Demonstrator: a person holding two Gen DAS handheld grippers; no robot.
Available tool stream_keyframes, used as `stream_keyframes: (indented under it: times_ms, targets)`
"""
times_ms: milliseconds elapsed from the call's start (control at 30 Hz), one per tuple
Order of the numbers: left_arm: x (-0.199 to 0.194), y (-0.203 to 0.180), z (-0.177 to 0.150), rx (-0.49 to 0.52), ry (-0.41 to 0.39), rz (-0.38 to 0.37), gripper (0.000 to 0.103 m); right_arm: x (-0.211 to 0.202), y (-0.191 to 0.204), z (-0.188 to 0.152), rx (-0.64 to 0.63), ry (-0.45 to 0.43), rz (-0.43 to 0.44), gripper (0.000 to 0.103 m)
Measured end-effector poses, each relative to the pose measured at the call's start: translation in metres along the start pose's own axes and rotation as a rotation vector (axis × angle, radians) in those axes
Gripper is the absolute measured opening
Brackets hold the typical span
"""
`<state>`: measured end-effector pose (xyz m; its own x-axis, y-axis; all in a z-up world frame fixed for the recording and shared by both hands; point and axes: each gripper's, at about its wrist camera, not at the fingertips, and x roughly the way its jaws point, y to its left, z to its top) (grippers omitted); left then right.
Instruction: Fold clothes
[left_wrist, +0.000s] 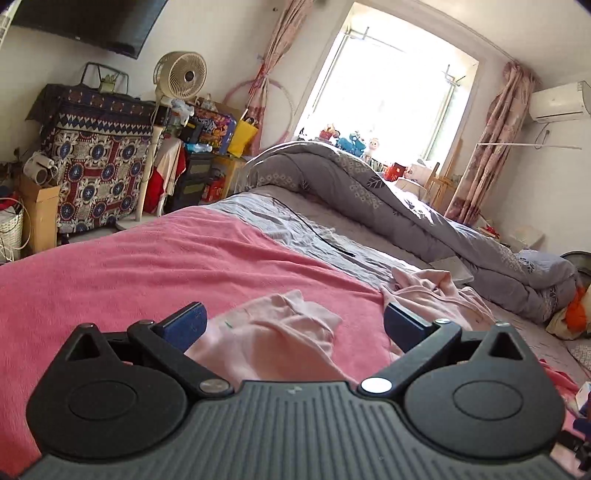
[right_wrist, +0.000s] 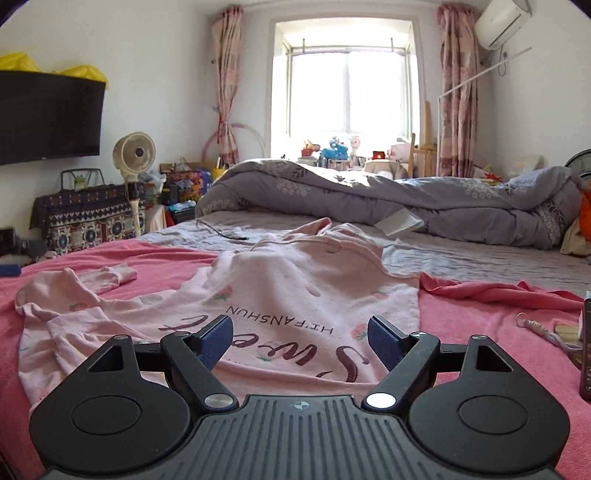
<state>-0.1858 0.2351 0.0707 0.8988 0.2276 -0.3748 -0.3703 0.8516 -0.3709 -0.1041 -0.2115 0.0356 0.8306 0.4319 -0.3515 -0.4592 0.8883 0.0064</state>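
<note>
A pink shirt (right_wrist: 295, 288) is spread on the bed (right_wrist: 480, 258), not yet folded. Both grippers' jaws are held apart, with nothing clamped. A sleeve (right_wrist: 110, 275) likely must be grabbed next.

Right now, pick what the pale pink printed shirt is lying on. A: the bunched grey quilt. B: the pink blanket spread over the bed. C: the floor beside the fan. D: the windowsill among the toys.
B: the pink shirt lies spread on the pink blanket, with the grey quilt bunched farther back toward the window.
</note>
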Motion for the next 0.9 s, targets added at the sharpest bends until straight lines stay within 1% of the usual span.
stream_keyframes:
  times_ms: [33,67,133,200,233,300,367,400,433,467,500,533,567,600,633,667,767,900]
  targets:
    - [0.018,0.011,0.018,-0.001,0.048,-0.001,0.102,0.009,0.005,-0.006,0.003,0.028,0.008,0.08]
    - [0.036,0.015,0.029,0.025,0.098,0.014,0.102,0.017,0.009,-0.012,0.007,0.055,0.016,0.08]
    - [0.077,0.014,0.044,0.128,0.226,0.033,0.101,0.03,0.016,-0.025,0.01,0.099,0.024,0.08]
    - [0.118,0.007,0.044,0.203,0.362,0.03,0.101,0.036,0.021,-0.034,-0.005,0.113,0.013,0.081]
    - [0.137,0.003,0.039,0.222,0.418,0.029,0.101,0.035,0.023,-0.033,-0.015,0.109,0.011,0.081]
    - [0.168,-0.001,0.027,0.233,0.506,0.083,0.102,0.034,0.023,-0.036,-0.015,0.112,0.014,0.082]
    - [0.177,-0.016,0.016,0.339,0.496,0.142,0.103,0.034,0.021,-0.037,-0.006,0.115,0.022,0.082]
    - [0.176,-0.019,0.015,0.342,0.496,0.136,0.103,0.034,0.02,-0.037,-0.003,0.115,0.025,0.082]
    - [0.174,-0.023,0.015,0.345,0.497,0.13,0.098,0.034,0.02,-0.037,-0.003,0.114,0.026,0.082]
    - [0.172,-0.026,0.015,0.347,0.497,0.123,0.09,0.033,0.019,-0.038,-0.003,0.111,0.027,0.082]
    - [0.17,-0.03,0.014,0.35,0.497,0.117,0.072,0.033,0.019,-0.038,-0.003,0.109,0.028,0.082]
    - [0.166,-0.026,0.017,0.306,0.495,0.097,0.059,0.033,0.019,-0.038,-0.002,0.107,0.028,0.082]
    - [0.162,-0.023,0.02,0.262,0.494,0.077,0.052,0.033,0.019,-0.038,-0.001,0.105,0.029,0.082]
    - [0.159,-0.017,0.025,0.205,0.492,0.064,0.036,0.032,0.018,-0.038,0.001,0.103,0.03,0.082]
    - [0.156,-0.011,0.029,0.137,0.498,0.037,0.014,0.032,0.018,-0.038,0.002,0.101,0.031,0.082]
    - [0.153,-0.005,0.032,0.069,0.504,0.009,0.008,0.032,0.018,-0.038,0.003,0.099,0.032,0.082]
    - [0.138,0.0,0.043,0.011,0.469,-0.014,0.004,0.032,0.016,-0.038,0.008,0.096,0.035,0.082]
    - [0.106,-0.012,0.061,-0.015,0.406,-0.075,0.004,0.031,0.015,-0.039,0.015,0.092,0.042,0.082]
